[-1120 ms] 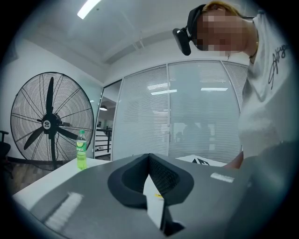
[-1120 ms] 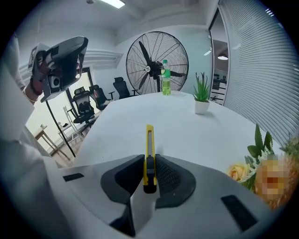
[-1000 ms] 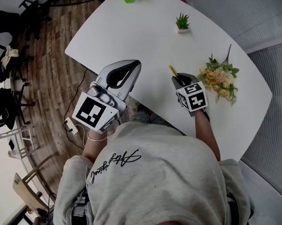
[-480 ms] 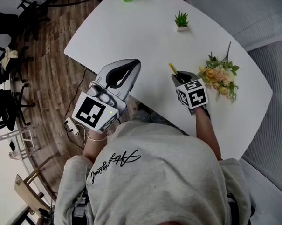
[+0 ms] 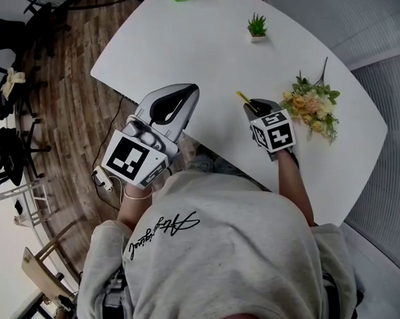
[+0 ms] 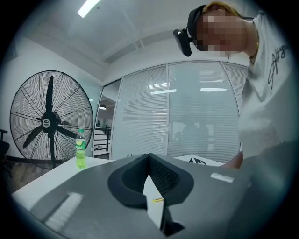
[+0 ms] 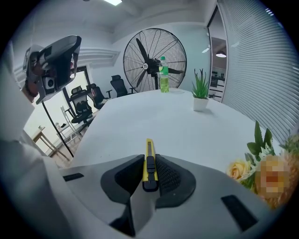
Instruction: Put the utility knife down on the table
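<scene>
Okay: right gripper [image 7: 149, 161] was clenched on the utility knife [image 7: 149, 150] mid-body at the slider. Yellow tip poked out ahead of the jaws, over the table [image 7: 154, 116]. Likely light, stiff, slick plastic, so a flat side-grip on the handle looked safest. Flowers [image 7: 243, 170] sat to its right. Left gripper [image 6: 148, 161] was closed, empty.

Green bottle [image 7: 163, 74], small potted plant [image 5: 258, 29], flower bouquet [image 5: 310, 108], big standing fan [image 6: 48, 119], office chairs [image 7: 84, 106] beyond.

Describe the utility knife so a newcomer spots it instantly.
Over the big white rounded table, look beside the pale flower bouquet for the right claw. Clamped in it is a slim yellow utility knife with a black slider, the only straight, rigid tool there.
</scene>
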Demonstrator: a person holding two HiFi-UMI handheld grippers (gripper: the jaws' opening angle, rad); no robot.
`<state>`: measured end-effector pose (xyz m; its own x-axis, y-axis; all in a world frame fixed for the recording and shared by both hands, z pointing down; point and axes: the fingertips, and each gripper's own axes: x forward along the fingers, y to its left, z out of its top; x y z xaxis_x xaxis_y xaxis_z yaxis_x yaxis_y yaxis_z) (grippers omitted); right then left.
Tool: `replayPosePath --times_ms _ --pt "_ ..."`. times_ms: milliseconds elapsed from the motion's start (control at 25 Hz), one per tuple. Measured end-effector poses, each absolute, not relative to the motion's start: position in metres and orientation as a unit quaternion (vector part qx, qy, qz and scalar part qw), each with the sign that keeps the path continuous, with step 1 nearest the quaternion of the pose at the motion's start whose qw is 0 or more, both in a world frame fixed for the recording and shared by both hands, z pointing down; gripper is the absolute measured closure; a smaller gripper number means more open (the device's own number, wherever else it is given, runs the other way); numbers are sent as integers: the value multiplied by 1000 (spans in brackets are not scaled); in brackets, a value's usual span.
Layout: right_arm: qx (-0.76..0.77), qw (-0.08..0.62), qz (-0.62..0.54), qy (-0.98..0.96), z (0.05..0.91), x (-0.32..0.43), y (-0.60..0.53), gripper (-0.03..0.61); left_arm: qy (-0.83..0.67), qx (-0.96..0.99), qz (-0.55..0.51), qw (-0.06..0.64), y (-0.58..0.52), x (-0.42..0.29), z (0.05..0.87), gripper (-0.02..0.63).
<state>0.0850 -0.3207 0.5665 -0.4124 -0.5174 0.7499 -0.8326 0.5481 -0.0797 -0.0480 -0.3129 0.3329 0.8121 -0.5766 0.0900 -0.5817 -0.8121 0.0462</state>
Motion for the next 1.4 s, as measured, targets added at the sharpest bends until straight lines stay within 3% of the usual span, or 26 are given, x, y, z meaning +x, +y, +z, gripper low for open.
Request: replayPosePath --times_ms 840,1400 --pt "417 354 219 -808 565 85 -319 494 -307 951 33 32 -308 -50 331 615" --pt "468 260 108 -838 463 88 -331 482 -289 957 28 22 -306 -36 322 616"
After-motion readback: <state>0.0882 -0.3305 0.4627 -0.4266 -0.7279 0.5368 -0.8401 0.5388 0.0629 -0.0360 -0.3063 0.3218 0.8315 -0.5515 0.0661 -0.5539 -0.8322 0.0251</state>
